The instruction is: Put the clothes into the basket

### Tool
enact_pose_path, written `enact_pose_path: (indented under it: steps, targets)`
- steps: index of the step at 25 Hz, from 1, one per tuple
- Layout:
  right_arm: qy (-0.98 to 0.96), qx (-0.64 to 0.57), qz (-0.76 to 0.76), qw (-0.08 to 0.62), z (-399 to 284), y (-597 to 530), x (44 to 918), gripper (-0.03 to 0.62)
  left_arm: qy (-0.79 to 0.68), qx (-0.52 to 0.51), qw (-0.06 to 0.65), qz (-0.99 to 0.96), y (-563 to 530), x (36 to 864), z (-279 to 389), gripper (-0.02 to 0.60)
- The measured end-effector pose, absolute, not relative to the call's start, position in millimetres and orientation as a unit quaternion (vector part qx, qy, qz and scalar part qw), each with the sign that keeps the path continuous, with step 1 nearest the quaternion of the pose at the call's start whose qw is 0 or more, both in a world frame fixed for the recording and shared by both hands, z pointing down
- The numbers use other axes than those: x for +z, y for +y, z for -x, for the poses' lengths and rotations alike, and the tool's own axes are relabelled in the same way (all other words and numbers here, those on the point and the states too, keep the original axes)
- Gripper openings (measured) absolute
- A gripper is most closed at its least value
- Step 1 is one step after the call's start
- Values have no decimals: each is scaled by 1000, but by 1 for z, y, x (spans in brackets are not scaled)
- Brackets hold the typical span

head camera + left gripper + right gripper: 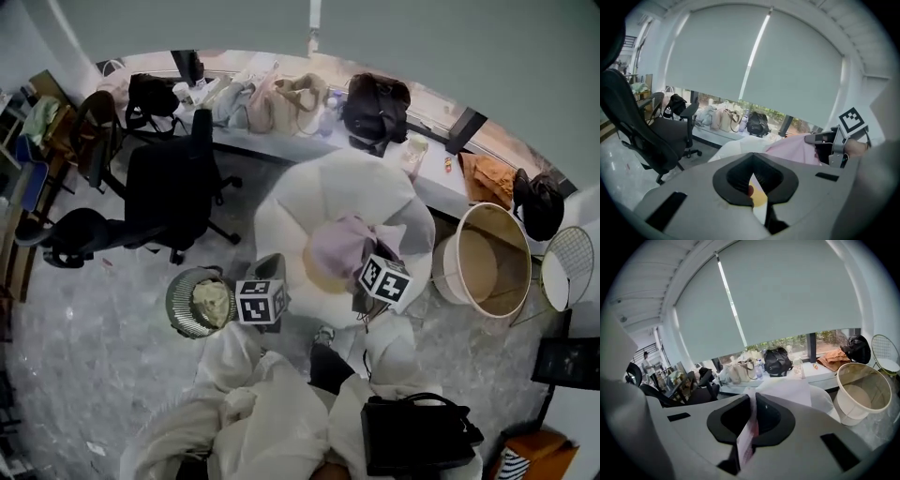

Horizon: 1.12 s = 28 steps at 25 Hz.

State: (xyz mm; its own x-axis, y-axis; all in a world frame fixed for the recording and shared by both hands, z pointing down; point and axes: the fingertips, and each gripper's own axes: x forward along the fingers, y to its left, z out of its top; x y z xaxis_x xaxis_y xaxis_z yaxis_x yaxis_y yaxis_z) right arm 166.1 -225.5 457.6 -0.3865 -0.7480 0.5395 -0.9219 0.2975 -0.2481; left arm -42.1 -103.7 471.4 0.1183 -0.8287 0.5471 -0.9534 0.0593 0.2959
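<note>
Carrying a garment to the basket. The left gripper (756,191) was shut on a pale yellow edge of the pink garment (342,246), and the right gripper (749,427) was shut on a pink-and-white fold of the same piece. The garment therefore hung between two narrow, loaded grips. It was held to the left of the basket (445,267), over the white beanbag (319,192), which stood just beside the basket's wall. The basket opened upward, and its inside looked bare in the right gripper view.

Doing the step well seemed to rest on four points:

- Both grips should have kept their pinch, since only thin edges of cloth were caught and a slack jaw would probably have dropped one side.
- The garment should have been carried across toward the basket with the hanging middle kept above the rim, or the loose cloth could have snagged the near wall and tipped a light basket.
- The two grippers should have drawn closer together over the opening, so that the cloth bunched instead of spanning the rim.
- Release should have come only once most of the cloth lay below the rim, with both jaws opening together
</note>
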Motion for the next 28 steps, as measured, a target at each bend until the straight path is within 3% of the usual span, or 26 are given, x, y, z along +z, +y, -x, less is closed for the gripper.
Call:
enact_pose_path:
  steps: [7, 16, 28]
  targets:
    - [-814, 260, -496, 155, -93, -192, 422, 34, -701, 73, 301, -642, -46, 446, 113, 3]
    - [-866, 247, -398, 175, 54, -111, 422, 34, -763, 28, 329, -556, 66, 470, 220, 3]
    - [-915, 223, -228, 246, 222, 6, 455, 34, -838, -20, 350, -418, 219, 499, 295, 3]
